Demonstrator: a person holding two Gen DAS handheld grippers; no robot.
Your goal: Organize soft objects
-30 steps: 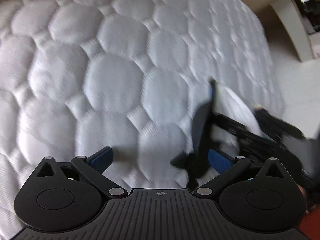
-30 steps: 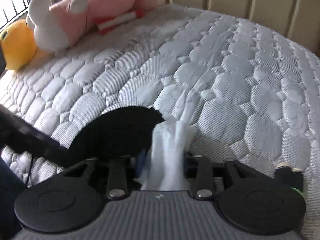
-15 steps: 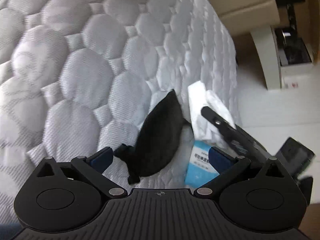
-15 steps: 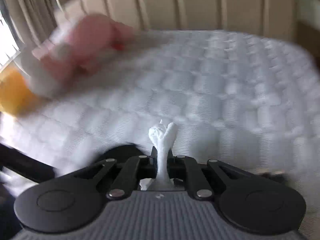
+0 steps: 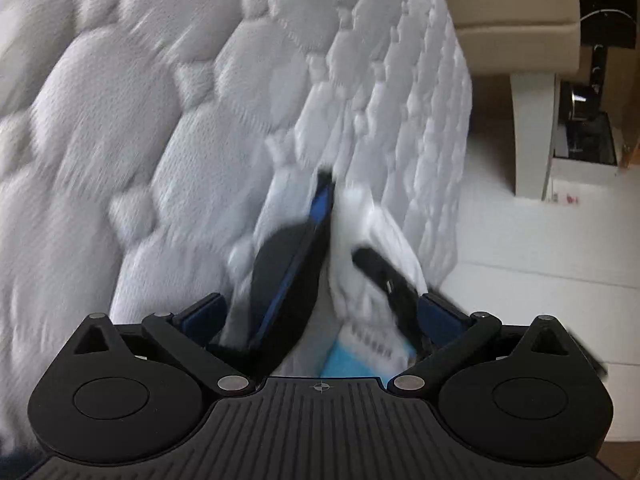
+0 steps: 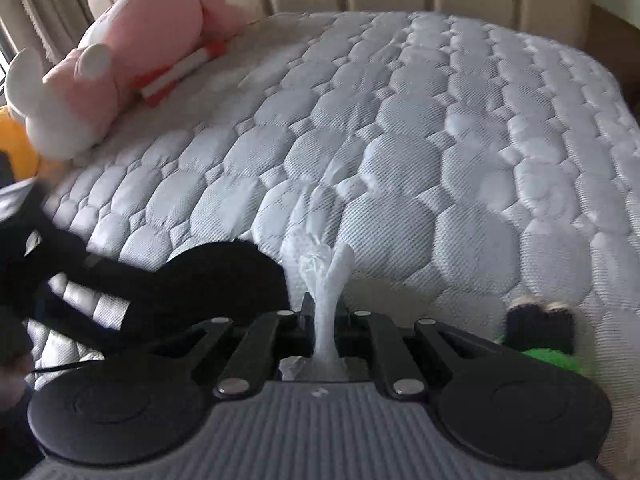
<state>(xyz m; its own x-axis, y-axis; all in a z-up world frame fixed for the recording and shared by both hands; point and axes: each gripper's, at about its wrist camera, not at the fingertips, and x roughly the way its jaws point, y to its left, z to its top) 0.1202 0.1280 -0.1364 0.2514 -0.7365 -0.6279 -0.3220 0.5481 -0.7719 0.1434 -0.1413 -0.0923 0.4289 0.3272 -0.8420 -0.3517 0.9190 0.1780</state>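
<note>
Right gripper point(image 6: 325, 312) is clamped on a white tissue point(image 6: 326, 276) from the pack point(image 5: 360, 344) directly beneath; left gripper point(image 5: 320, 312) stands wide over it; pull-out under way, next likely steadying the pack.

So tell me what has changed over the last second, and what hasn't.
The right gripper has closed on the white tissue, pinching the loose sheet into a thin twist. The left gripper swung toward the mattress edge; its open jaws now frame the tissue pack and the right gripper's fingers. Unchanged: the pink plush and the black soft item lie where they were.
</note>
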